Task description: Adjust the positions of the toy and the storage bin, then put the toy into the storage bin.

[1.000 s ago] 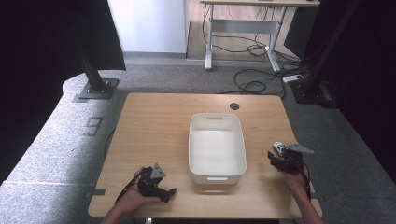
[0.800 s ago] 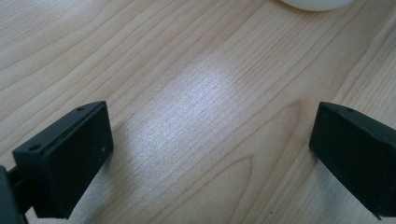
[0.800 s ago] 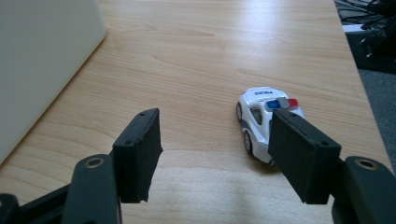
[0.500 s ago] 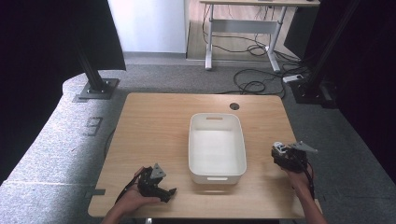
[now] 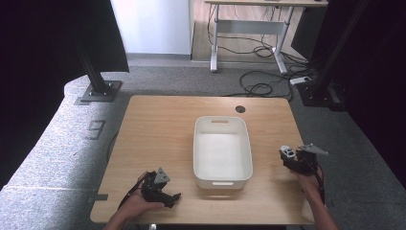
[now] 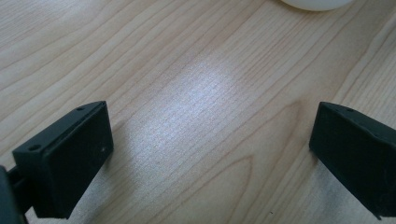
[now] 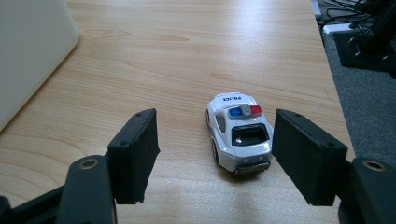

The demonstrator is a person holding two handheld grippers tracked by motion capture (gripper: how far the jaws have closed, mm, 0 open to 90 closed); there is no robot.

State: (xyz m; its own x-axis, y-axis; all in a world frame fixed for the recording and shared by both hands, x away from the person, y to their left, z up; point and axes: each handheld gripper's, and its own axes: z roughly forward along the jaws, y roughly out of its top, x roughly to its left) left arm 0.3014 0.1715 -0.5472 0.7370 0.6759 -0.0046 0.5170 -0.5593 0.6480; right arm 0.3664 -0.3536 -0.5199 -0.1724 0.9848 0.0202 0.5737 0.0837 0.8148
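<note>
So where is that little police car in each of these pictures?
High view: the police car sits near the table's right edge, just ahead of the right gripper.
Left gripper view: bare wood between the jaws, with a white rim at the top edge.
Right gripper view: the car stands on the wood between the open jaws, nearer the right one.
Shared landmark: the white bin.

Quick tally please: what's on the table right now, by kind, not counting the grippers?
Toy police car: 1, on the wood between the right gripper's open jaws
White bin: 1, mid-table, nothing seen inside
Total: 2
</note>
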